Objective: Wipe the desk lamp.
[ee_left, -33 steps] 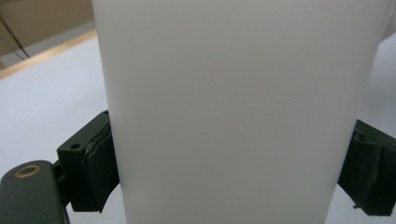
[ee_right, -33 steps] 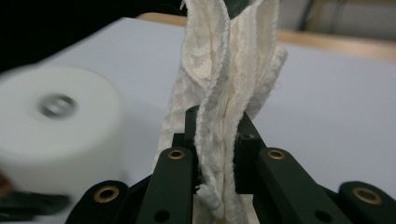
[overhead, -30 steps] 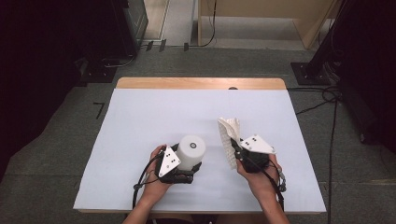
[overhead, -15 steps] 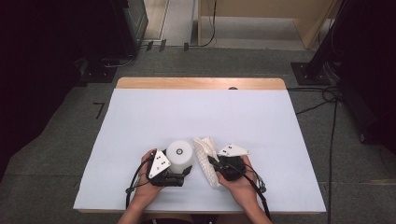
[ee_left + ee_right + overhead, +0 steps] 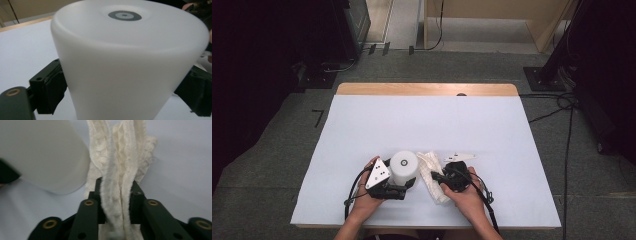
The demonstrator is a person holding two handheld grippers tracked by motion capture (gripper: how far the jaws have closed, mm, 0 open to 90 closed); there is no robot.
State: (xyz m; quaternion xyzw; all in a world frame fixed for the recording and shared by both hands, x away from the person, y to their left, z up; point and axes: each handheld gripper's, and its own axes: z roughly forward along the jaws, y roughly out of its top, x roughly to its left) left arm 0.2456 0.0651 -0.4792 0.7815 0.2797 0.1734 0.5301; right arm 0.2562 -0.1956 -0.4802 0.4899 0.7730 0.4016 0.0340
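A white translucent cup (image 5: 405,166) stands upside down near the table's front edge, with a grey ring on its upturned base (image 5: 124,15). My left gripper (image 5: 408,183) is shut on the cup (image 5: 120,62), one black jaw against each side. Just to its right lies a cream knitted cloth (image 5: 430,169), folded into a strip that touches the table. My right gripper (image 5: 436,178) points left and is shut on this cloth (image 5: 125,150). In the right gripper view the jaws (image 5: 116,203) pinch the folds, and the cup (image 5: 42,155) stands close beside the cloth.
A white sheet covers the table (image 5: 422,125); a wooden strip (image 5: 427,89) shows at its far edge. Both hands work near the front edge. Cables (image 5: 562,105) trail over the floor at the right, and dark equipment (image 5: 352,20) stands at the back left.
My right gripper came down and to the left with the cloth, from raised above the table to beside the cup. The left gripper and cup shifted slightly left and nearer.
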